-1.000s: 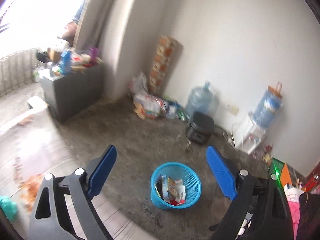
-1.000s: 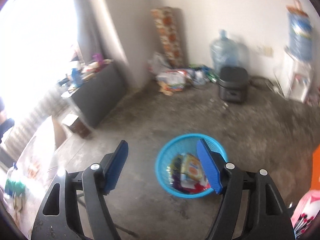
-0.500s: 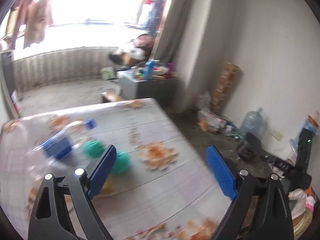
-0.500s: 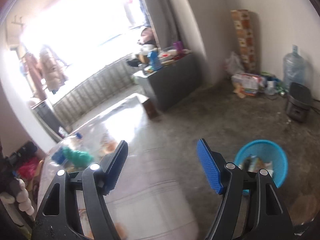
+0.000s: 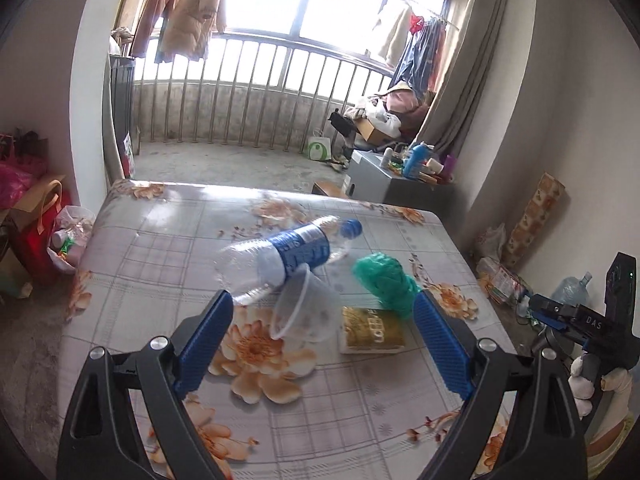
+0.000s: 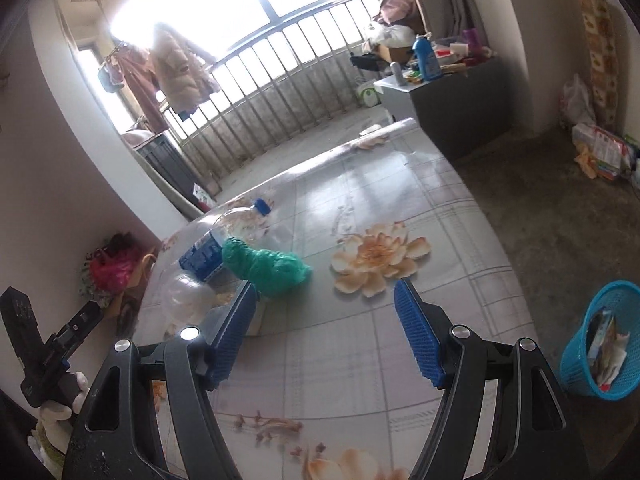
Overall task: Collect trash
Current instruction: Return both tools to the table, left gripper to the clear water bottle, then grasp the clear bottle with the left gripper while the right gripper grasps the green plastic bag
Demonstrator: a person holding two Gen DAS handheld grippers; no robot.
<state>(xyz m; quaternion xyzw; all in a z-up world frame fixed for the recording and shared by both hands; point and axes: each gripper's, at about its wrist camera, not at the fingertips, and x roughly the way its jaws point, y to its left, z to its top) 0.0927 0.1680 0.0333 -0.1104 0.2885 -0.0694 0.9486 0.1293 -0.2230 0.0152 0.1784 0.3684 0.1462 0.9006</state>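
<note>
On the flowered table [image 5: 152, 256] lie a clear plastic bottle [image 5: 288, 252] with a blue label, a clear plastic cup [image 5: 306, 308] on its side, a crumpled green bag [image 5: 386, 280] and a gold packet [image 5: 372, 330]. My left gripper [image 5: 322, 338] hovers open just short of the cup, nothing between its blue pads. My right gripper [image 6: 324, 334] is open too, over the table [image 6: 360, 200] with the green bag [image 6: 268, 266] and bottle [image 6: 224, 240] ahead to its left. The blue basket [image 6: 600, 334] holding trash stands on the floor at the right.
A grey cabinet [image 5: 394, 184] loaded with bottles stands beyond the table by the curtain. Bags [image 5: 30, 216] pile up at the left wall. Balcony railing [image 5: 248, 108] and hanging clothes lie behind. Water jug [image 5: 572, 288] and clutter sit along the right wall.
Both grippers have swung away from the blue basket on the floor and now face the table with the bottle, cup and green bag. Their jaws stayed open.
</note>
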